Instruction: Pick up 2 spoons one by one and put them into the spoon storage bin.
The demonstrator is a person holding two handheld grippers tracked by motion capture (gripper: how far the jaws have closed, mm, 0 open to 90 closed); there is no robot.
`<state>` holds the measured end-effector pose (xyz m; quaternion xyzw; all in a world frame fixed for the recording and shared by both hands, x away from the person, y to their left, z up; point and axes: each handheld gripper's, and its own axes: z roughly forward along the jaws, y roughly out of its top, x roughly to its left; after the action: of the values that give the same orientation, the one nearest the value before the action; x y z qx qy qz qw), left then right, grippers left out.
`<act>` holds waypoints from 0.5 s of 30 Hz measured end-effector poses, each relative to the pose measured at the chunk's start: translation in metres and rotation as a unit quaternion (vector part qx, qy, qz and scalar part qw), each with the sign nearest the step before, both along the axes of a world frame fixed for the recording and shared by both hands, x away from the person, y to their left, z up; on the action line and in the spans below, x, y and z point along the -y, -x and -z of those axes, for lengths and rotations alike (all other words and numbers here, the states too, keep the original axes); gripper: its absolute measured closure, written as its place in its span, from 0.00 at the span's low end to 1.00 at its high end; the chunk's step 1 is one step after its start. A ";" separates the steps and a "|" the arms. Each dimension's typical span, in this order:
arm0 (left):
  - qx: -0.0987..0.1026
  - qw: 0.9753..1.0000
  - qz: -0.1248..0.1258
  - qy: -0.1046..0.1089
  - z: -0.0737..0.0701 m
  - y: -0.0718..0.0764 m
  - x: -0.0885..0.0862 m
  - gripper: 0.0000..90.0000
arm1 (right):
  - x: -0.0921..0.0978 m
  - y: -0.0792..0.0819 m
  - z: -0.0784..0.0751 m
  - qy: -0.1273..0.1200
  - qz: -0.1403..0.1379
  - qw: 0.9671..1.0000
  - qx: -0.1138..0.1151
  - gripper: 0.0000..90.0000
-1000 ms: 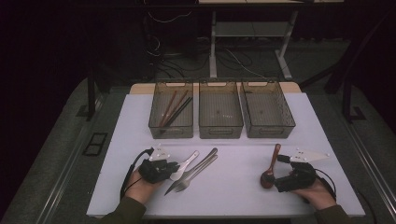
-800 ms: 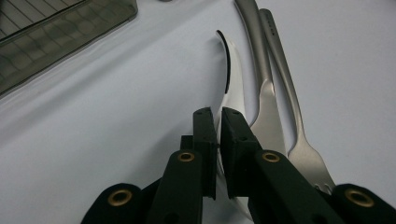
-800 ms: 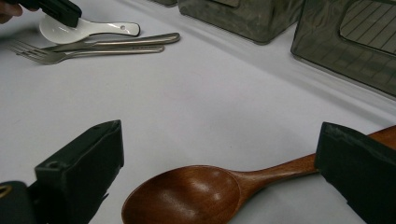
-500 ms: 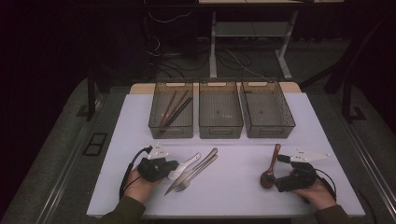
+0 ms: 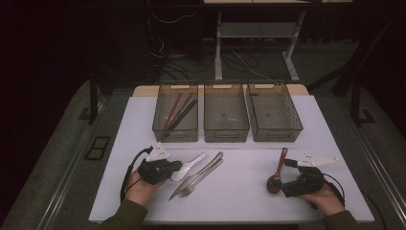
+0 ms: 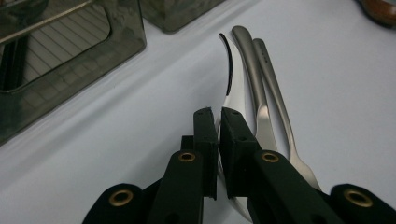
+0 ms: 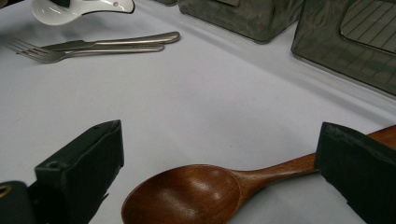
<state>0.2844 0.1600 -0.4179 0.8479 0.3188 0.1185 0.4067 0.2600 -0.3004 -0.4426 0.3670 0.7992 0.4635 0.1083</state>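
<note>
The left gripper (image 5: 176,167) has its jaws pinched on the white spoon (image 5: 189,165), just beside the fork (image 5: 191,184), so it should lift straight up to leave the steel pieces undisturbed and carry the spoon to a bin (image 5: 226,130) behind. At right, the right gripper (image 5: 286,183) stands spread wide over the wooden spoon (image 5: 277,171) on the table (image 5: 239,201); closing lower, at the neck, should give a firm hold.

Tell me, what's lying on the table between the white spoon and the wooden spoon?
In the high view, a metal fork and a metal knife lie side by side just right of the white spoon; from there to the wooden spoon the white table is bare.
</note>
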 end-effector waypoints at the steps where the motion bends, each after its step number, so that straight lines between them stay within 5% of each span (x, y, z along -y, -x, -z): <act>1: 0.001 1.000 0.003 0.000 -0.001 0.000 0.000 0.94 | 0.000 0.000 0.000 0.000 0.000 1.000 0.000 0.01; 15: 0.019 1.000 0.004 0.023 -0.015 -0.007 0.007 0.95 | 0.001 0.000 0.000 0.001 0.001 1.000 0.002 0.01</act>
<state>0.2910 0.1531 -0.4034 0.8371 0.3102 0.1253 0.4328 0.2597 -0.3014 -0.4425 0.3668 0.7991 0.4635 0.1101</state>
